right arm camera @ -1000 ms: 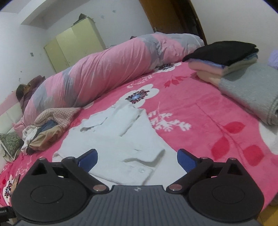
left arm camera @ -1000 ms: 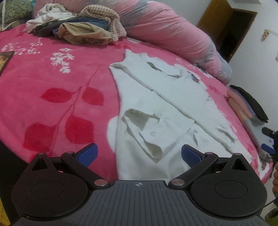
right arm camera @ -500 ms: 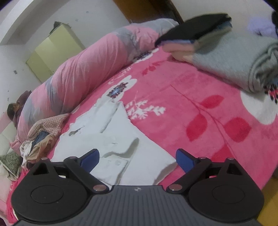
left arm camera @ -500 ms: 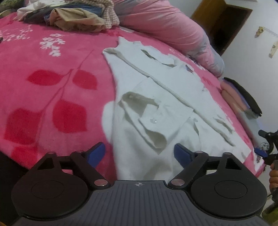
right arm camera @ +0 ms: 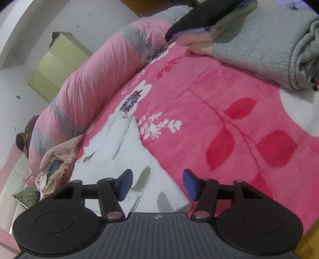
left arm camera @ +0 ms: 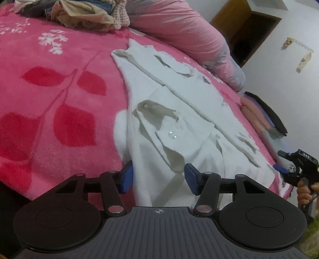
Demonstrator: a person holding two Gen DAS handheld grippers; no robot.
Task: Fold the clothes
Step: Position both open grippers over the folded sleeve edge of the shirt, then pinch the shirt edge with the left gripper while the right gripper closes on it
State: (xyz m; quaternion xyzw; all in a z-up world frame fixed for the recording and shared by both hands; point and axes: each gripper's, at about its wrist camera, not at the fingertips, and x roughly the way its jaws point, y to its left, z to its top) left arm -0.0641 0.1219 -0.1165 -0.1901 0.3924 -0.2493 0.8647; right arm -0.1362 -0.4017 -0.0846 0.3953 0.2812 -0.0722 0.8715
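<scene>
Your left gripper (left arm camera: 158, 179) sits at the lower middle of its view with its jaws about half apart and closing, the near hem of the white shirt (left arm camera: 179, 111) lying between the blue pads; whether the pads press on the cloth yet cannot be told. Your right gripper (right arm camera: 157, 184) is likewise half apart and closing at the lower middle of its own view, over the shirt's (right arm camera: 119, 157) other near corner, with white fabric between the pads and no clear contact. The shirt lies flat on the pink floral blanket (left arm camera: 59, 99), its long axis running from the lower middle of the left view up toward the upper middle, collar end away from you, one cuffed sleeve folded across the body with a button showing. In the left view you have open blanket to the left of the shirt; the blanket's near edge drops off at the lower left. Along the top of the frame a pile of unfolded clothes (left arm camera: 83, 14) and a long pink bolster (left arm camera: 179, 29) close off the far side. In the right view bare blanket stretches rightward to a grey folded blanket (right arm camera: 269, 45) and a stack of folded clothes (right arm camera: 211, 22) at the upper right.
</scene>
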